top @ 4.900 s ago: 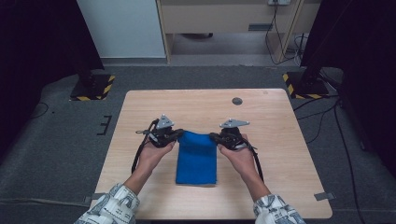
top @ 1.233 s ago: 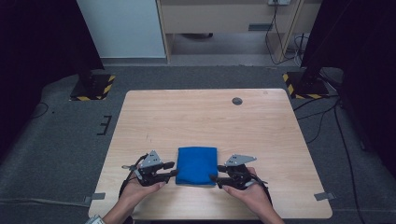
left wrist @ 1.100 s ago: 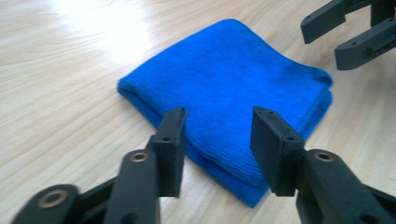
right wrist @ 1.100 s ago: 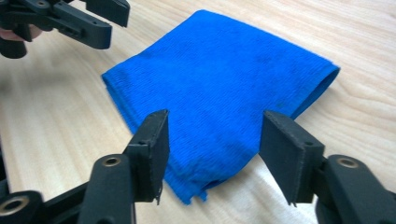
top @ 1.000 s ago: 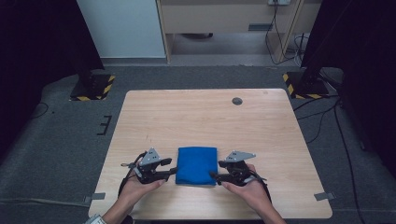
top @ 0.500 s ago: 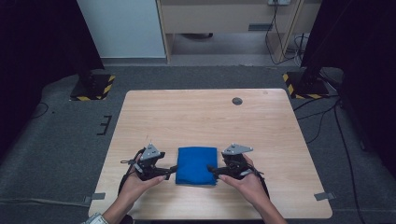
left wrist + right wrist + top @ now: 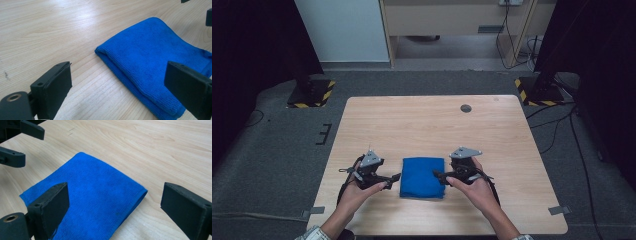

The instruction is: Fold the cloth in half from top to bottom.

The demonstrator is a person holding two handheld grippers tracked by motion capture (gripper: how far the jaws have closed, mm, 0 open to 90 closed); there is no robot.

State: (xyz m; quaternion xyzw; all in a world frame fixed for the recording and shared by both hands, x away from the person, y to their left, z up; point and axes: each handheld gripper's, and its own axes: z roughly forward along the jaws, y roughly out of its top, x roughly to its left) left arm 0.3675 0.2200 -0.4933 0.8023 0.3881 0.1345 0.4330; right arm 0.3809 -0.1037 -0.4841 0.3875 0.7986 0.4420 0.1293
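We held a gripper in each hand at the near edge of the wooden table [image 7: 422, 120], one on either side of a folded blue microfibre cloth [image 7: 423, 177]. The cloth lay flat on the tabletop, near the front edge and roughly midway between the two sides, folded into a compact, nearly square pad with its layered edges showing along the side nearest the left gripper.

Our left gripper [image 7: 393, 179] pointed inward at the cloth's left edge, its tips just beside that edge. Its jaws had just been opening and stood wide apart; in the left gripper view [image 7: 117, 92] bare wood and the cloth's folded corner [image 7: 155, 60] lay in the gap, and neither pad pressed on the fabric.

Our right gripper [image 7: 438, 176] pointed inward from the other side, its tips at the cloth's right edge. Its jaws too had just been opening and were spread wide. In the right gripper view [image 7: 115, 207] one pad hung over the blue cloth [image 7: 92, 192] and the other over bare table beyond the fold, with nothing clamped between them. So both tools were released and the cloth rested free on the table.

Farther back on the tabletop, well apart from the cloth, sat a small dark round disc [image 7: 466, 108].
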